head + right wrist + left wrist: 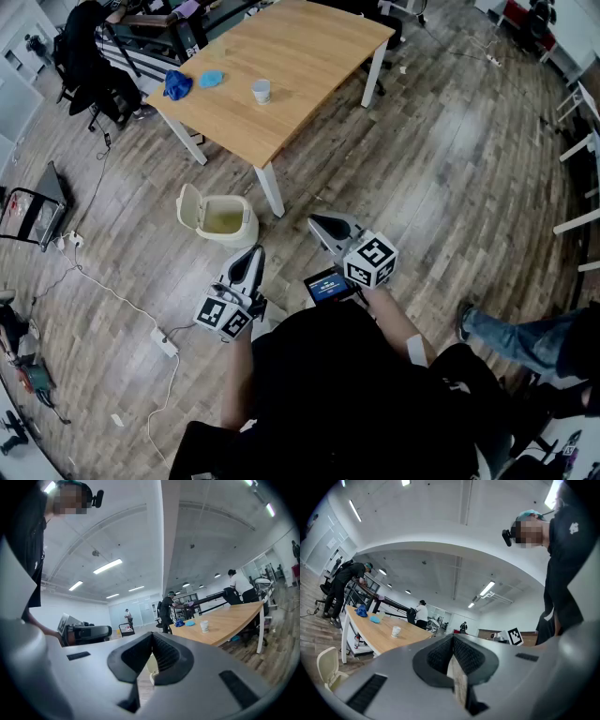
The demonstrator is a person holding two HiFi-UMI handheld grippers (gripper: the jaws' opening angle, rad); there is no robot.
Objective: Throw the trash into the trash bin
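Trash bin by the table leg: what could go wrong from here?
The paper cup stands upright on the table and could tip or crush in a grip. The trash bin sits close beside a table leg, which may crowd the drop. A cable trails over the floor nearby, a trip hazard.

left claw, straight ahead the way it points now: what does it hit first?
Likely nothing near. The left claw points about level, so its line passes above the trash bin on the floor. The table corner is the first thing it might clip; depth is unclear.
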